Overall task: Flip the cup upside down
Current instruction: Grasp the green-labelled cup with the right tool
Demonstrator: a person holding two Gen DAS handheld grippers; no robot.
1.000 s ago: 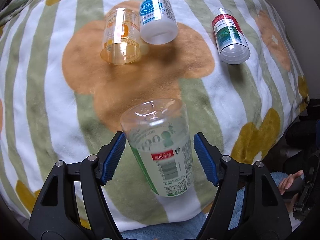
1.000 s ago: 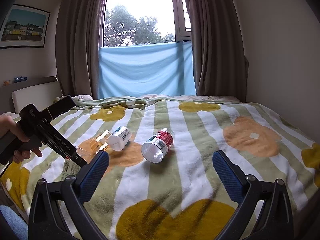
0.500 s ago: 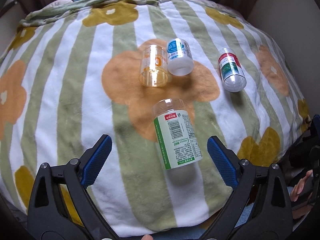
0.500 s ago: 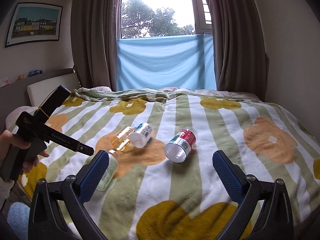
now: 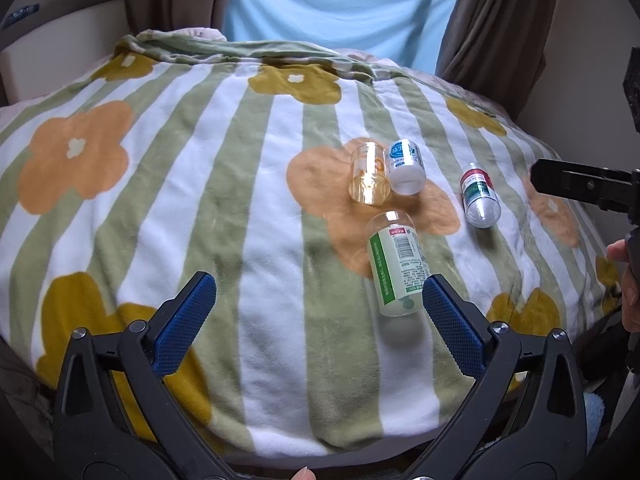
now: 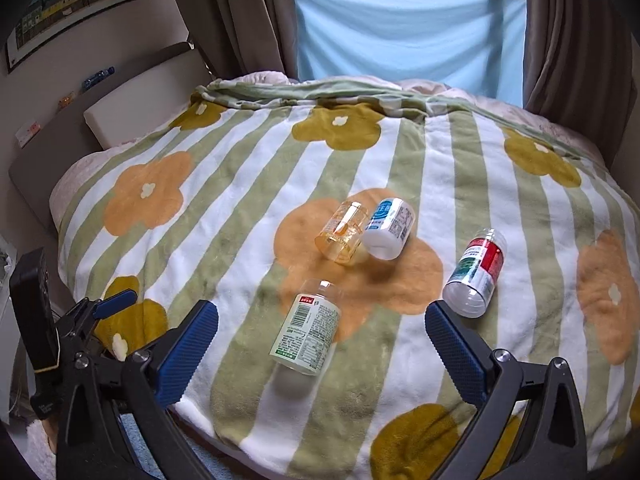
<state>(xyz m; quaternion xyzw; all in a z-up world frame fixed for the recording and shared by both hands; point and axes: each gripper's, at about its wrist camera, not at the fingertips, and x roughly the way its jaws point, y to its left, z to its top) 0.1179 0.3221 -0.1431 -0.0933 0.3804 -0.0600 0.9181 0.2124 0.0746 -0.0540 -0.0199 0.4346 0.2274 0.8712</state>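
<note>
Several plastic cups stand or lean upside down on a flowered striped blanket (image 5: 240, 208): a green-label cup (image 5: 396, 264) nearest the front edge, an orange clear cup (image 5: 369, 179), a blue-label white cup (image 5: 405, 166) touching it, and a red-green-label cup (image 5: 479, 195) to the right. The same cups show in the right wrist view: green-label (image 6: 308, 330), orange (image 6: 342, 232), blue-label (image 6: 389, 228), red-green (image 6: 476, 272). My left gripper (image 5: 318, 320) is open and empty, back from the green-label cup. My right gripper (image 6: 320, 344) is open and empty above the bed's front edge.
The bed fills both views, with a headboard and pillow (image 6: 136, 108) at the left, curtains (image 6: 224, 16) and a blue cloth (image 6: 408, 28) over the window behind. The other gripper shows at the right edge of the left view (image 5: 588, 192) and at the left edge of the right view (image 6: 60, 340).
My left gripper has let go of the green-label cup, opened wide and pulled back and up. The cup stays bottom-up on the blanket. My right gripper has tilted down toward the bed.
</note>
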